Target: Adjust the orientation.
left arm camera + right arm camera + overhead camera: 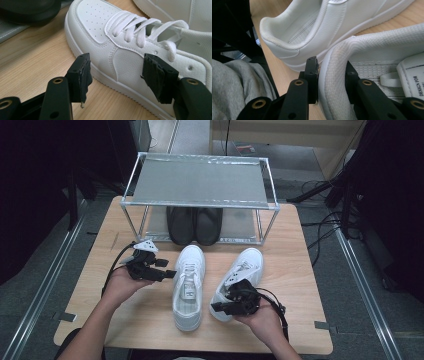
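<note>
The left gripper (159, 270) is hovering at the outer side of the left white sneaker (188, 285), its jaws standing apart; in the left gripper view the pads (82, 77) are framing the shoe's side panel (125, 62) without touching it, which suggests it is lining up for a grasp across the midfoot. That sneaker is resting flat on the wooden table (100, 285), toe pointing toward the metal shoe rack (200, 182) at the far edge, just in front of the pair of black shoes (195, 224) lying on the rack's lower shelf. The right white sneaker (240, 280) is lying beside it, near but apart, angled slightly outward. The right gripper (225, 307) is clamping on this sneaker's padded heel collar (337, 75): in the right gripper view one jaw is pressing the outside wall and the other is sitting inside the opening. Gripping the collar is probably giving a firm, thin edge to lift by, while the upper shelf of the rack is lying bare, a likely destination for the white pair.
</note>
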### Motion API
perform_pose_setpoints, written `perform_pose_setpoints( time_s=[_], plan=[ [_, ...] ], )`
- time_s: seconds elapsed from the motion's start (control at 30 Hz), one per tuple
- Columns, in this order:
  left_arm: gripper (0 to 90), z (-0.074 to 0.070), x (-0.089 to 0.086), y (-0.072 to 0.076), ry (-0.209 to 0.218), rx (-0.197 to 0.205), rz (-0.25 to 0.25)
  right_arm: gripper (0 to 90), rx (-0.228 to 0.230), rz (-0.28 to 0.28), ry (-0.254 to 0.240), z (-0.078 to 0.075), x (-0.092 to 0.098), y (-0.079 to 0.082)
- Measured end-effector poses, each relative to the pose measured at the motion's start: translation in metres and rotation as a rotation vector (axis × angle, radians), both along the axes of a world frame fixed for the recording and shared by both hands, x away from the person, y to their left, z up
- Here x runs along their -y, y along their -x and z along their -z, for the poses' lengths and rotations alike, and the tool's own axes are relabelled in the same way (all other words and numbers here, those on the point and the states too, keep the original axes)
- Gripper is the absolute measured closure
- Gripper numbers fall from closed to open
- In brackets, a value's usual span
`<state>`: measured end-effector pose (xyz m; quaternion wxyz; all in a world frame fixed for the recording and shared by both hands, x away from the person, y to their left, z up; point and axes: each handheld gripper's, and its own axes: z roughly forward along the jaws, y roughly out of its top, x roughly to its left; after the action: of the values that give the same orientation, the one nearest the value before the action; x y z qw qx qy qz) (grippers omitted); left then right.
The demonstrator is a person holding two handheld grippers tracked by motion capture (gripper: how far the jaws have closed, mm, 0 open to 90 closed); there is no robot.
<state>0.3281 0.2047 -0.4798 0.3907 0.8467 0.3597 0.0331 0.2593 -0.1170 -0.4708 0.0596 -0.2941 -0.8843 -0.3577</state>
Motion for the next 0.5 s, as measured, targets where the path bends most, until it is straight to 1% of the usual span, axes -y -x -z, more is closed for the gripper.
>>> perform_pose_setpoints(
  time_s=[0.1,0.17,0.27,0.33,0.4,0.43,0.47,0.5],
  plan=[
    [40.0,0.0,0.0002,0.0001,0.0,0.001,0.001,73.1,-0.006,-0.012,0.008,0.0059,-0.0044,-0.0002],
    [40.0,-0.0001,0.0001,0.0002,0.0,0.001,0.001,72.8,-0.013,-0.007,0.003,0.0087,-0.0058,-0.0004],
    [40.0,-0.0002,-0.0004,0.0,0.001,0.002,-0.001,72.2,0.0,-0.003,0.003,0.0085,-0.0069,0.0002],
    [40.0,0.0,-0.0004,-0.0001,0.0,0.001,-0.002,71.1,-0.002,-0.003,0.002,0.0088,-0.0066,0.0005],
    [40.0,0.0,-0.0004,-0.0001,-0.001,0.001,-0.001,68.4,0.0,-0.017,0.004,0.0103,-0.0071,0.0002],
    [40.0,0.0001,-0.0004,-0.0001,0.0,0.0,-0.002,67.0,-0.008,-0.016,0.008,0.0104,-0.0076,0.0008],
    [40.0,0.0,-0.0007,-0.0002,-0.004,-0.001,0.002,65.5,-0.001,-0.018,-0.005,0.0102,-0.0073,0.0009],
    [40.0,0.0001,-0.0007,-0.0002,-0.002,0.0,0.0,65.3,-0.005,-0.017,-0.011,0.0088,-0.0065,0.001]
  ],
)
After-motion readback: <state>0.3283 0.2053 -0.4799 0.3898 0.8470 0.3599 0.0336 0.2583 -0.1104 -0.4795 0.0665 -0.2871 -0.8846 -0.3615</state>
